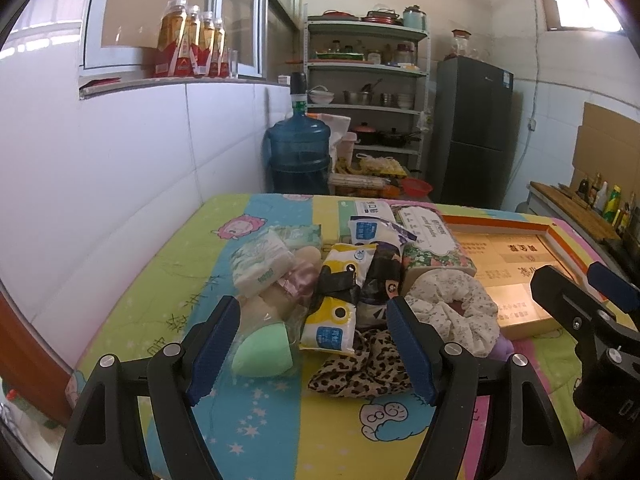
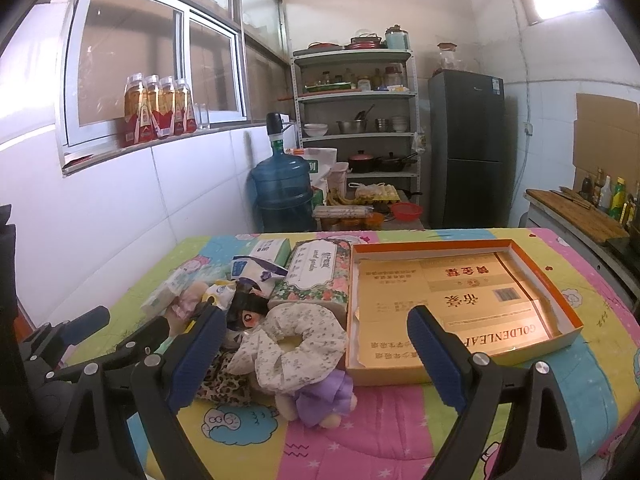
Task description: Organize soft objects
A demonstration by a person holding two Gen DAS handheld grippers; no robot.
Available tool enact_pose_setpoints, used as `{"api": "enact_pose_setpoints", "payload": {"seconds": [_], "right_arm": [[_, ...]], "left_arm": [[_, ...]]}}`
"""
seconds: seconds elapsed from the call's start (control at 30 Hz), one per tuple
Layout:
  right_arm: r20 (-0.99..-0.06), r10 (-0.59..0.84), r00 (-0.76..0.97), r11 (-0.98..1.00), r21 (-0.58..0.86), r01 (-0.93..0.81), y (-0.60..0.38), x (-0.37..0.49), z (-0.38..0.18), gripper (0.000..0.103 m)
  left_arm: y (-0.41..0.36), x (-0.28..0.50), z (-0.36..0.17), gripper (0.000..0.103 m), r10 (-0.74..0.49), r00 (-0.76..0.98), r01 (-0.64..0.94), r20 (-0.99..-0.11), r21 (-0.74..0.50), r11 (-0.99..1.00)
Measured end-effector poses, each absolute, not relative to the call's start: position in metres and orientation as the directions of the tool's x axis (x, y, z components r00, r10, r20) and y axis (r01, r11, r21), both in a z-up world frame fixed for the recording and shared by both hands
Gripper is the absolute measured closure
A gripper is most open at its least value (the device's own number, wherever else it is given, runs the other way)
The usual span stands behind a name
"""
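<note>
You are holding the left gripper with jaws spread wide and empty over the near edge of the heap, bracketing the leopard-print cloth as though lining up a grasp; the right gripper is likewise gaping and carrying nothing, hovering by the floral scrunchie; the soft things are lying piled just left of the shallow orange box, which is sitting empty, presumably awaiting them.
</note>
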State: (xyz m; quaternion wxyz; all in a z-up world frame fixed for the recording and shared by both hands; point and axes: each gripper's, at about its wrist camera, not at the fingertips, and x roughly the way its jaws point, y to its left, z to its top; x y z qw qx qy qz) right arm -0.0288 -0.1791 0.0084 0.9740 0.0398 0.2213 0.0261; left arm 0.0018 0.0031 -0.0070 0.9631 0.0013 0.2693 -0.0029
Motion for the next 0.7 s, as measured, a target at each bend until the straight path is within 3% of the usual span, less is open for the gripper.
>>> {"api": "enact_pose_setpoints", "payload": {"seconds": [0.7], "right_arm": [[-0.449, 0.104, 0.888, 0.993, 0.101, -0.065, -0.178, -0.0252, 0.0038, 0.01]], "left_arm": [[0.0088, 0.0049, -0.0109, 0.026, 0.02, 0.858, -0.003, -0.513, 0.034, 0.999]]}}
